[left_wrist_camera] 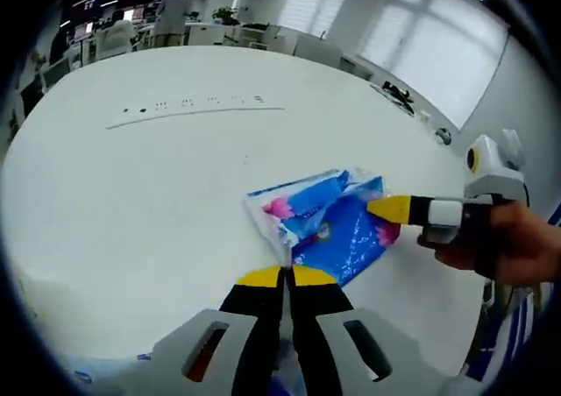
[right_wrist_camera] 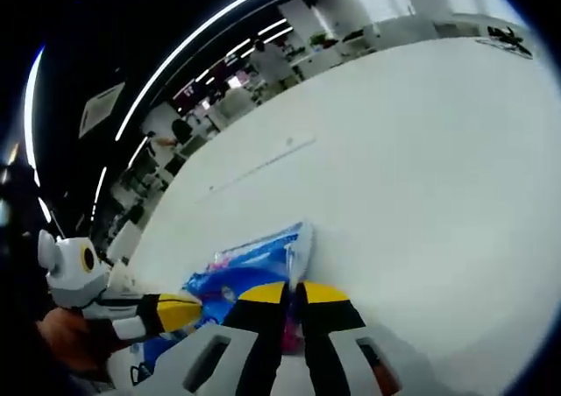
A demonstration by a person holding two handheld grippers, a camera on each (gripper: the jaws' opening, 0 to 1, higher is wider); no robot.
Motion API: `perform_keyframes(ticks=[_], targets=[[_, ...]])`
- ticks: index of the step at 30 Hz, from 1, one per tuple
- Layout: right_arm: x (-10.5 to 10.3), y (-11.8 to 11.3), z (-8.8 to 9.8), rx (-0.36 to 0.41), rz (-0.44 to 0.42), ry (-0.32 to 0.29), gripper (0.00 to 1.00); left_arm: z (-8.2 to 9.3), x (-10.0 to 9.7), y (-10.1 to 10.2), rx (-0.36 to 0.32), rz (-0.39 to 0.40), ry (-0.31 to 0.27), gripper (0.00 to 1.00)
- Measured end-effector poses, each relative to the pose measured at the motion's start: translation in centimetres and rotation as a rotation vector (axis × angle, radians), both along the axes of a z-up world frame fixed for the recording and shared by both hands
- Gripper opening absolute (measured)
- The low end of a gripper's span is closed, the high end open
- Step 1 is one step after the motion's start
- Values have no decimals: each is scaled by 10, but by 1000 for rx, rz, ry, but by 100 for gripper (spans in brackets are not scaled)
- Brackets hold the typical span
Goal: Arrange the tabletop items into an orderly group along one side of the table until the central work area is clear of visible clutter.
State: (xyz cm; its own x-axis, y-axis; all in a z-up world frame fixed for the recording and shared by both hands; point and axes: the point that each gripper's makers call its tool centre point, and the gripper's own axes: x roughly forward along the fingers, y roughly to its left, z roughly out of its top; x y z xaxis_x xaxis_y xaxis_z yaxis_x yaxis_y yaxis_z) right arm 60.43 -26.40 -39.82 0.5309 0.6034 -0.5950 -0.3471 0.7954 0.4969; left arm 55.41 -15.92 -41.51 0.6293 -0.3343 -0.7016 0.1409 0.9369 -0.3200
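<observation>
One blue-and-white tissue pack [left_wrist_camera: 323,222] lies on the white desk [left_wrist_camera: 131,203], near its right edge. The left claw [left_wrist_camera: 286,275], jaws pressed together, pinches the pack's near corner; the right claw [left_wrist_camera: 386,208] pinches its right end. One long strip [left_wrist_camera: 195,113] lies toward the far edge.

In the right gripper view, the right claw [right_wrist_camera: 294,289] is clamped on the pack's [right_wrist_camera: 254,265] edge.

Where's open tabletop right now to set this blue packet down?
Bare white table runs from the blue tissue packet out to the long strip near the far edge, and beyond it too. It is crowded only at the packet, where the left hand-held gripper and the right hand-held gripper both pinch it.
</observation>
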Motion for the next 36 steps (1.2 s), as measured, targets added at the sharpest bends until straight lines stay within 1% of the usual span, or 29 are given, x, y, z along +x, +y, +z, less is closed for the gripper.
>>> perform_keyframes(ticks=[3,5,8,9,10,11,13,16,17,18,20,22,24,28,32,36], targets=[[-1,-1,1,-2,2,1,3,2,2,2,-1,12,0,0],[0,-2,4,14,-11,-10,3,5,2,0,1,12,-3,0],[4,-1,1,14,-17,-8,3,7,2,-3,2,14,-2,0],[5,-1,1,17,-21,-5,3,3,6,0,1,16,-2,0],[10,-2,-1,25,-29,-3,4,3,7,0,0,17,-3,0],[11,-2,-1,26,-30,-3,4,4,7,0,-1,17,-6,0],[12,-2,0,29,-30,-6,4,5,10,0,0,10,-12,2],[11,-2,-1,35,-30,-2,7,3,12,1,-2,7,-14,9],[10,-2,-2,37,-29,1,7,11,5,-3,-7,6,-14,10],[10,-2,-3,37,-28,6,9,13,3,-4,-7,6,-15,11],[8,-1,-4,34,-25,6,10,12,2,-2,-4,4,-13,12],[8,-1,-2,36,-26,3,11,13,7,0,-2,0,-13,13],[10,-1,-2,37,-28,0,11,8,7,6,-1,2,-15,14],[10,-2,-1,30,-21,-6,13,22,-4,5,4,5,-26,17],[6,-2,2,27,-22,-7,14,20,-3,13,7,8,-32,19],[5,-2,8,29,-26,-14,15,30,-16,17,7,25,-44,20]])
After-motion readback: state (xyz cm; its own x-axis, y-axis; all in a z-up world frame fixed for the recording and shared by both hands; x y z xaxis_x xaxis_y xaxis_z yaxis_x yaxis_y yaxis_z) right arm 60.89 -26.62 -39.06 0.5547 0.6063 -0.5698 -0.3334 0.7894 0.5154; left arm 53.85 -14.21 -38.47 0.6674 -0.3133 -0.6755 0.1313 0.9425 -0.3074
